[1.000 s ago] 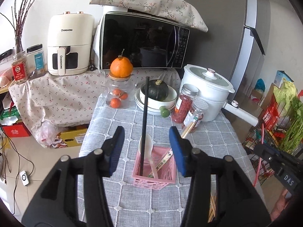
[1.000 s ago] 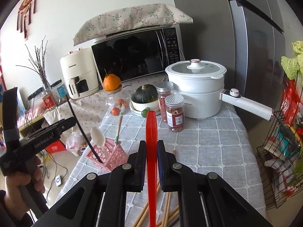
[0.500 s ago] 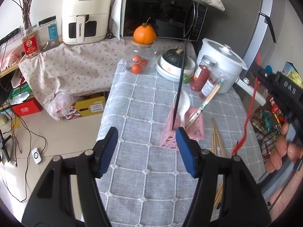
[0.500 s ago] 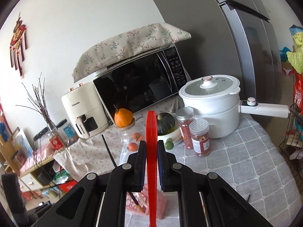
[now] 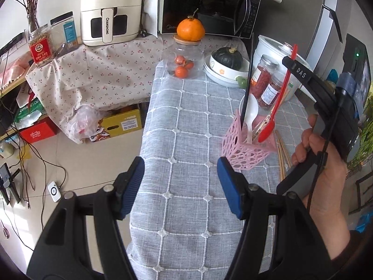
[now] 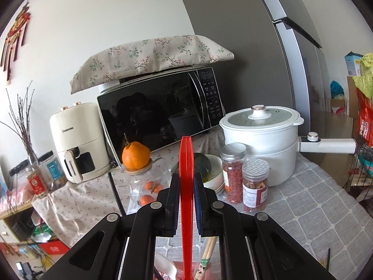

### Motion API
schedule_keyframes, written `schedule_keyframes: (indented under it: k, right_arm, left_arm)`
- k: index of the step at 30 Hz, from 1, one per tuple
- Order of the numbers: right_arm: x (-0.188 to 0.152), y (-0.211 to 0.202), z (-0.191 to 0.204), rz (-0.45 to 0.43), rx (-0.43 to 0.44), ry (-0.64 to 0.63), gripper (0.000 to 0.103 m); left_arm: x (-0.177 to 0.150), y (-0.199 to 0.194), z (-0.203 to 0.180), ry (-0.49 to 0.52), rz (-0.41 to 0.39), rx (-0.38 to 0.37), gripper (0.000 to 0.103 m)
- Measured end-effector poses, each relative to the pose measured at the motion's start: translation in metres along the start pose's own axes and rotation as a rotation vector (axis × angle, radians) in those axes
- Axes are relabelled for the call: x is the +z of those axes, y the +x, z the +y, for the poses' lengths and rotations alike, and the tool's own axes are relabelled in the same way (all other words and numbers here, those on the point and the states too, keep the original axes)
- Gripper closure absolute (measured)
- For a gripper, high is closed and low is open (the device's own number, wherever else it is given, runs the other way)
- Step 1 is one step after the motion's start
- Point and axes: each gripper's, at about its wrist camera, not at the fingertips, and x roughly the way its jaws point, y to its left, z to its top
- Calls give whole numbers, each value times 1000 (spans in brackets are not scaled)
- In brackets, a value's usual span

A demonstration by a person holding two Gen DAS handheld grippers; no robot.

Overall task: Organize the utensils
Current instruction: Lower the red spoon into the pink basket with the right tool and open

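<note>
A red spoon [image 5: 277,102], clamped in the right gripper [image 6: 186,186], is poised bowl-down over the pink basket [image 5: 247,149] near the table's right edge; a straight, slow lowering is advised. The left gripper [image 5: 179,184] is held empty, jaws apart.

table [image 5: 186,210]: grey checked cloth | pink basket [image 5: 247,149] | loose chopsticks [image 5: 281,154] | jars [image 5: 263,79]
</note>
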Motion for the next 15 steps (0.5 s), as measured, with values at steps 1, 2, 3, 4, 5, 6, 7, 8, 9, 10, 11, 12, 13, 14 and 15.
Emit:
schedule_keyframes:
  k: [1,2,3,4,5,6,7,8,9,10,11,12,13,14,15]
  right_arm:
    - [-3,1,0,1,-9,-1,91]
    - [-6,1,0,4,-10,3,91]
    - [-9,1,-1,9,-8,10,91]
    - [-11,0,-3,15,-3,17,87]
    - [-11,-1,-4,22,5,22,78]
    - [-12,-2,-6,29,12,25,71]
    - [-11,-5,-9,32,18,29,56]
    - [-10,-8,-12,31,22,32,48]
    - [-8,-12,-15,32,24,32,46]
    - [-5,-16,-18,38,26,30,43]
    - [-2,-20,-21,48,31,27,38]
    - [0,-24,-25,59,37,25,36]
    - [4,-29,-30,68,39,24,32]
    - [6,-34,-34,75,39,21,28]
    - [9,-39,-39,83,35,16,26]
  left_arm:
    - [-1,1,0,2,3,0,37]
    - [-1,1,1,1,6,-1,37]
    - [-1,2,2,-1,10,-3,35]
    - [-1,2,2,-3,12,-5,34]
    - [-2,1,2,-6,12,-8,31]
    - [-2,0,2,-8,9,-10,28]
    - [-2,-1,1,-10,5,-11,28]
    - [-2,-2,1,-11,3,-13,25]
    - [-2,-2,0,-10,3,-16,23]
    - [-3,-2,-1,-11,6,-20,23]
    - [-4,-1,-3,-14,11,-26,22]
    - [-4,-1,-4,-16,19,-32,21]
    - [-5,0,-6,-20,28,-40,21]
    - [-6,1,-7,-25,37,-48,20]
    - [-7,2,-10,-27,45,-55,19]
